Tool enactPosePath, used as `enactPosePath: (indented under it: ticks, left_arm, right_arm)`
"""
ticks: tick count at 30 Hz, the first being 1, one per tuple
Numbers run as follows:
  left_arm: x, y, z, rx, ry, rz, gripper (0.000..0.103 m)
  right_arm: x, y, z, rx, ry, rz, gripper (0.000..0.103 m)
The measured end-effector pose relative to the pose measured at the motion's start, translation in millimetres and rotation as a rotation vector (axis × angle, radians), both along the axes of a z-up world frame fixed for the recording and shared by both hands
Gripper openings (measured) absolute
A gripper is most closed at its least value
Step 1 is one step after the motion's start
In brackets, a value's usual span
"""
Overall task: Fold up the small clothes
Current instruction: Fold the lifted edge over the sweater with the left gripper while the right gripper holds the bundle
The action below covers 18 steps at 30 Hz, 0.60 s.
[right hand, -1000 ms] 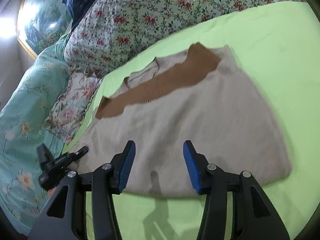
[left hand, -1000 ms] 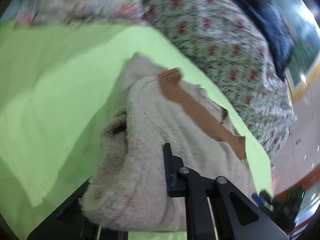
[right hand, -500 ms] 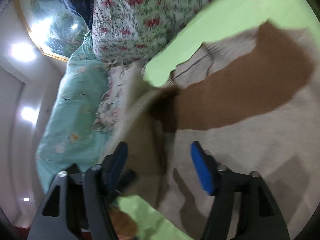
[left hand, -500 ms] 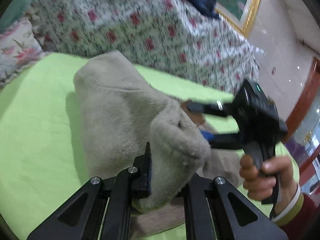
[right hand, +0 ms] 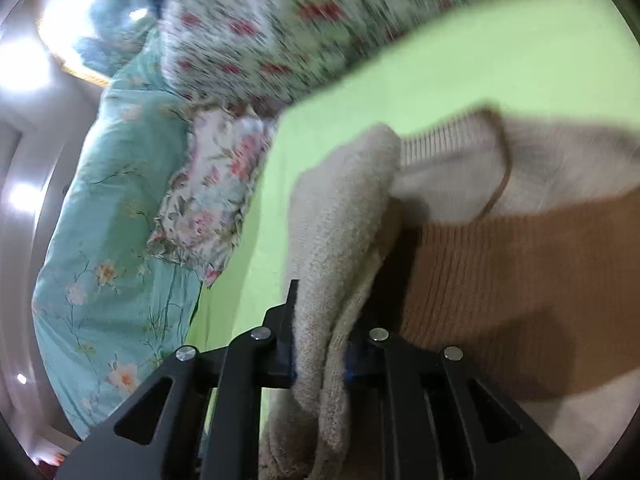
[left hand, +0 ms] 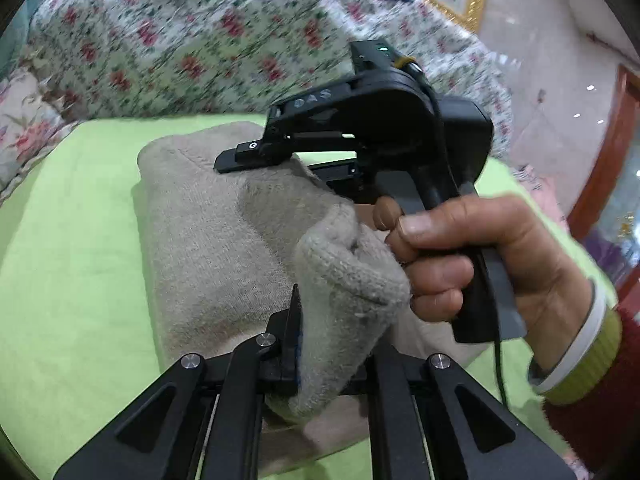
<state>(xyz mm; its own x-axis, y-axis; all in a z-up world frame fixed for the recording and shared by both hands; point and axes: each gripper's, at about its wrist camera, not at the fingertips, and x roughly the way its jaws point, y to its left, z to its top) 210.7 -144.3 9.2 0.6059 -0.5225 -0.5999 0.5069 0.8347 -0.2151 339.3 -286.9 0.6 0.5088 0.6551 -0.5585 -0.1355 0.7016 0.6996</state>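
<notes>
One beige knit sweater (left hand: pixel 224 248), brown-banded, bunched

The left hand-held gripper (left hand: pixel 332 344) is clamped on a thick fold of a beige knitted sweater (left hand: pixel 208 240), the bunched edge bulging up between its black fingers. The sweater lies on a lime-green sheet (left hand: pixel 68 264) covering the bed. Just beyond the fold, the right hand-held gripper (left hand: pixel 240 158) reaches in from the right, its fingers lying across the top of the knit. A hand (left hand: pixel 476 256) grips its handle, with a dark red sleeve and green cuff at the wrist. A floral quilt (left hand: pixel 192 40) rises behind.
</notes>
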Motion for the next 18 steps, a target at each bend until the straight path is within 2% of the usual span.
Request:
enactPosePath:
  ticks: [4, 7, 10, 14, 18]
  left_arm:
    - [-10.4, -35.8, 18.3, -0.036, -0.033, -0.081, 0.008]
    - [-12.6, -76.1, 12.8, -0.043, -0.012, -0.137, 0.008]
    - [-7.8, -113.3, -10.6, -0.029, 0.062, -0.178, 0.008]
    - [-5.6, -140.5, -35.2, -0.016, 0.114, -0.188, 0.008]
    - [-3.1, -148.8, -38.2, -0.022, 0.115, -0.180, 0.009]
  right_arm:
    - [-32.4, -35.9, 37.4, -0.087, -0.096, -0.044, 0.017]
    - [-54.1, -74.9, 47.2, -0.155, -0.108, -0.106, 0.017]
    - [-69.3, -117.1, 25.1, -0.196, -0.036, -0.179, 0.017]
    - [-77.6, -144.2, -7.7, -0.216, 0.023, -0.217, 0.017]
    - [-79.8, -151.2, -5.9, -0.226, -0.020, -0.219, 0.017]
